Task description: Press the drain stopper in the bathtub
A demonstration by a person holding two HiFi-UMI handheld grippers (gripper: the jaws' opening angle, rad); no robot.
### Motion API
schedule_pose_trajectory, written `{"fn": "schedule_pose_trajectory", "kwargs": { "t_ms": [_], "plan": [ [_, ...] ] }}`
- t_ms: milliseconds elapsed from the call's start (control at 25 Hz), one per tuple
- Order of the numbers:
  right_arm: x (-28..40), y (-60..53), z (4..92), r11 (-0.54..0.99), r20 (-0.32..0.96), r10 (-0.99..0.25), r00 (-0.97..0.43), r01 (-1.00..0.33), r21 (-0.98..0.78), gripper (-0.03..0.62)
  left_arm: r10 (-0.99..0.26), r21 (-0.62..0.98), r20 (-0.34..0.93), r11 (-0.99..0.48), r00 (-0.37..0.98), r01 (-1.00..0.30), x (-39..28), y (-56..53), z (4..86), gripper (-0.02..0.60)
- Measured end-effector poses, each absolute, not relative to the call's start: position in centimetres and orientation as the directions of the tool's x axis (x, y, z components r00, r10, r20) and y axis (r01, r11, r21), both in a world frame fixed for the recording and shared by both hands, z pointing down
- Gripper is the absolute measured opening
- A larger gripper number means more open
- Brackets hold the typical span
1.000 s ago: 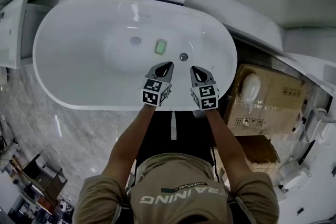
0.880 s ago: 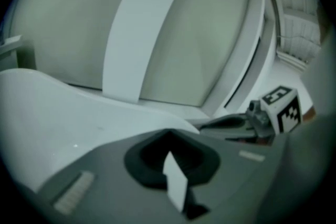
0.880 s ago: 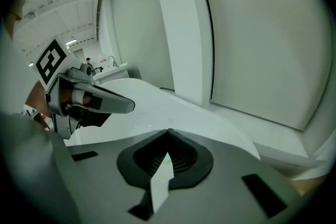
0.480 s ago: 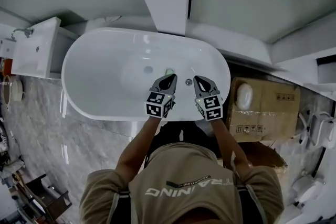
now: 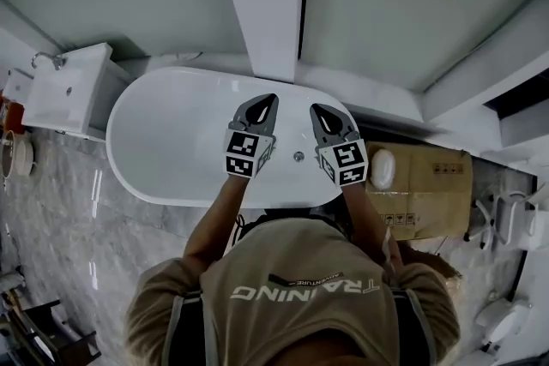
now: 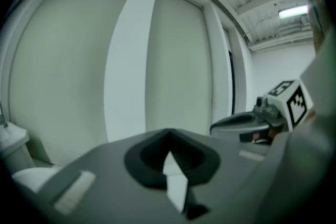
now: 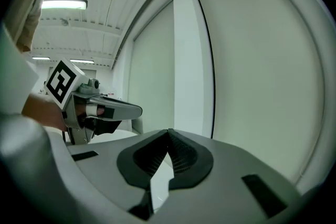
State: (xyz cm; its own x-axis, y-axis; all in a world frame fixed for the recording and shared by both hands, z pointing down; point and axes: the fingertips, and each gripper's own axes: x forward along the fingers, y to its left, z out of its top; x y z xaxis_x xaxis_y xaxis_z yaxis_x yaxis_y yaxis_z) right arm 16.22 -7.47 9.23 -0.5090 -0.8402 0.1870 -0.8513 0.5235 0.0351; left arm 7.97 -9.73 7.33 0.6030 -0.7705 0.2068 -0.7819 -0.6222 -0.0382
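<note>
Now I see L gripper (image 5: 262, 104) and R gripper (image 5: 321, 113) side by side above tub (image 5: 171, 141), apart; both jaw pairs pressed together, nothing pinched.

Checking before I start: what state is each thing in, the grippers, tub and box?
Left gripper: shut, empty.
Right gripper: shut, empty.
Bathtub: no water visible.
Round fitting in the bathtub: not touched; pressed or raised, cannot tell.
Cardboard box: closed.
</note>
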Motion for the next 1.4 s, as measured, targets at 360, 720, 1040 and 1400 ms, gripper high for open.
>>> {"fn": "schedule_pose_trajectory", "kwargs": {
  "t_ms": [360, 720, 1040, 1400],
  "plan": [
    [15.5, -8.2, -0.8, 0.521, -0.013, -0.852, -0.524, -0.849, 0.089, 0.009, -0.823, -0.103, 0.035, -0.567, 0.566, -0.817, 5.9, -10.4, -1.7, 0.002],
    [14.8, -8.4, -6.5, 0.535, -0.117, -0.831, -0.543, -0.839, 0.094, 0.009, -0.848, -0.169, -0.073, -0.508, 0.525, -0.845, 3.6, -10.1, -6.9, 0.002],
    [14.7, -7.7, -6.0, 0.519, -0.093, -0.841, -0.533, -0.843, 0.138, 0.009, -0.838, -0.156, -0.088, -0.522, 0.538, -0.839, 3.8, -9.9, -6.8, 0.002],
    [14.2, -7.2, -5.9, 0.513, -0.079, -0.846, -0.527, -0.846, 0.146, 0.009, -0.823, -0.166, -0.078, -0.546, 0.562, -0.821, 4.1, -9.1, -6.2, 0.002]
  ]
}}
